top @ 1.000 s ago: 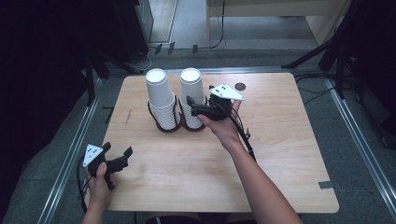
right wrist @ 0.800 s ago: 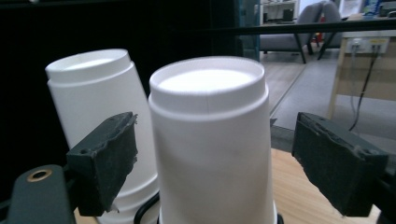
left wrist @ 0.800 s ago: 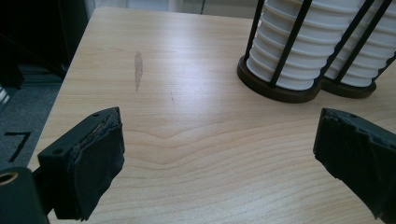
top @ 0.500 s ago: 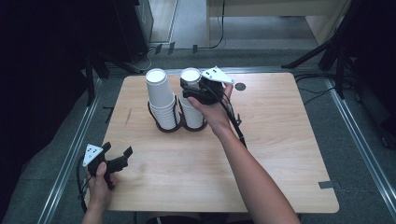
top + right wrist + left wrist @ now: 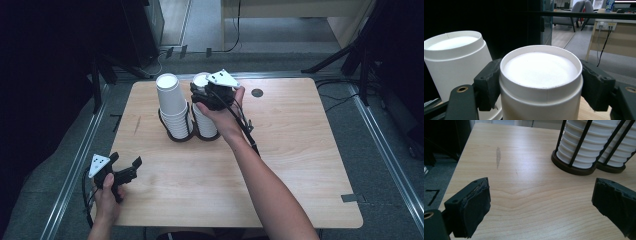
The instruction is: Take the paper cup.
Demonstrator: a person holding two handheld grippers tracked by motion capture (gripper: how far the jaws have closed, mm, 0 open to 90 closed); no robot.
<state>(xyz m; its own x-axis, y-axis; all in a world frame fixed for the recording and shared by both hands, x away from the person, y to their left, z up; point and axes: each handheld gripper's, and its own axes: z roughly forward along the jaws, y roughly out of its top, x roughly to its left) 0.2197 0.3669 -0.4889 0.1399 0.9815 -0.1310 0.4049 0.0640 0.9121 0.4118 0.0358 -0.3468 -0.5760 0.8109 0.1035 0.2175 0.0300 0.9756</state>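
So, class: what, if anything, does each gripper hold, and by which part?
The right gripper clamps the top cup of the right-hand stack just below its rim. The left gripper is open, holding nothing.

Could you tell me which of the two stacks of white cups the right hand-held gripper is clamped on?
The right hand-held gripper clamps the top cup of the right-hand stack, nearer the dark round mark; the left-hand stack stands untouched beside it.

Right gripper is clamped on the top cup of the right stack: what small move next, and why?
Probably lift straight up. The right gripper has its fingers pressed on the top cup, which is nested in the right stack inside the wire holder.
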